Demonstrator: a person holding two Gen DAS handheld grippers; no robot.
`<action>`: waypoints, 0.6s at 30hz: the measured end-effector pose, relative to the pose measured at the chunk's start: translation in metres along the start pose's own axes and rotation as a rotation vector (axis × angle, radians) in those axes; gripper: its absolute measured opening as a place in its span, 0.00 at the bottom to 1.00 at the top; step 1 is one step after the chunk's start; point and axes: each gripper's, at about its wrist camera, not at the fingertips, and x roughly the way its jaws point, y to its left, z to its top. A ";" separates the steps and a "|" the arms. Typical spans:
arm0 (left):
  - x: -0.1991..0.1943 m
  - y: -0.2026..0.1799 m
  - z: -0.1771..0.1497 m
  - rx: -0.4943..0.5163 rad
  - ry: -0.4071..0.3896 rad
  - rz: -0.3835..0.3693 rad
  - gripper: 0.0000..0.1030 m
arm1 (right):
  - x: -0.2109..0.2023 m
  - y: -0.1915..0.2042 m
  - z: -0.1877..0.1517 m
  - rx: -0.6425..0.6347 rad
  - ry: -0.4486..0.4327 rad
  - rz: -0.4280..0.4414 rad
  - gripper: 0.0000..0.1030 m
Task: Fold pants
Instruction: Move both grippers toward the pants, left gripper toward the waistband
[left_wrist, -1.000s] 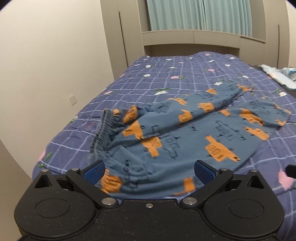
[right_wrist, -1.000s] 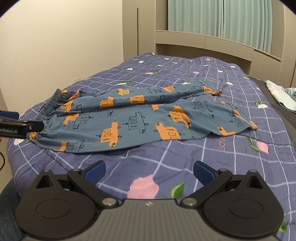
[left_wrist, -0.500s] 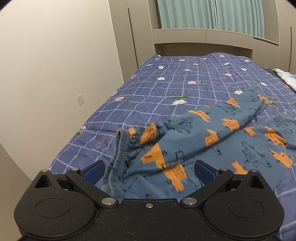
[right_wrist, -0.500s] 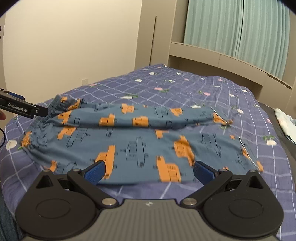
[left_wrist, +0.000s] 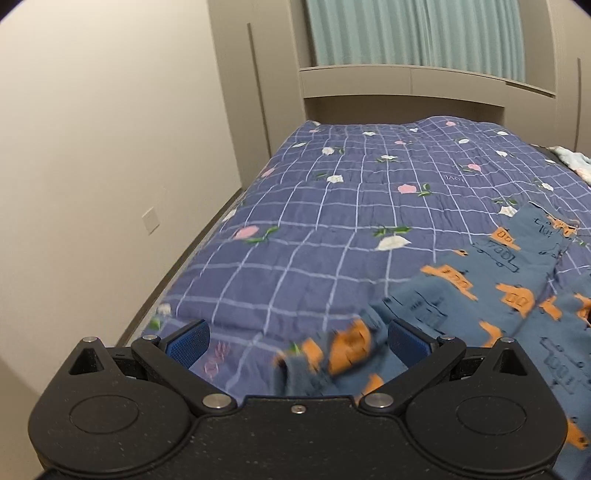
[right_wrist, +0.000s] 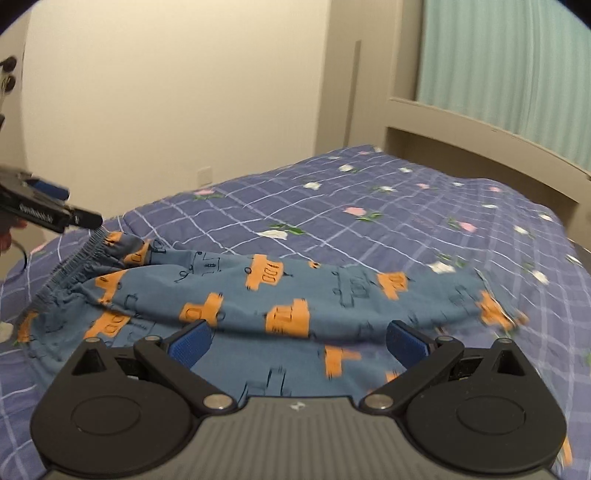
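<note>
The pajama pants (right_wrist: 280, 295) lie loosely bunched across the bed (left_wrist: 332, 229), no fold finished yet. Both left tongs (left_wrist: 297, 341) and right tongs (right_wrist: 299, 341) gape wide, gripping nothing; every fold remains.

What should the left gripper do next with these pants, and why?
Probably ease the left gripper a little further onto the waistband and close. Both grippers are open, and the pants lie loose on the bed; in the left wrist view the waistband end sits blurred between the blue pads, not yet pinched.
</note>
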 end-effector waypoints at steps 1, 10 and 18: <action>0.006 0.004 0.002 0.013 -0.005 -0.009 1.00 | 0.010 -0.002 0.005 -0.011 0.008 0.019 1.00; 0.069 0.029 0.013 0.193 0.005 -0.286 1.00 | 0.123 -0.019 0.054 -0.131 0.162 0.272 1.00; 0.113 0.052 0.003 0.197 0.143 -0.417 0.99 | 0.196 -0.024 0.082 -0.206 0.253 0.286 1.00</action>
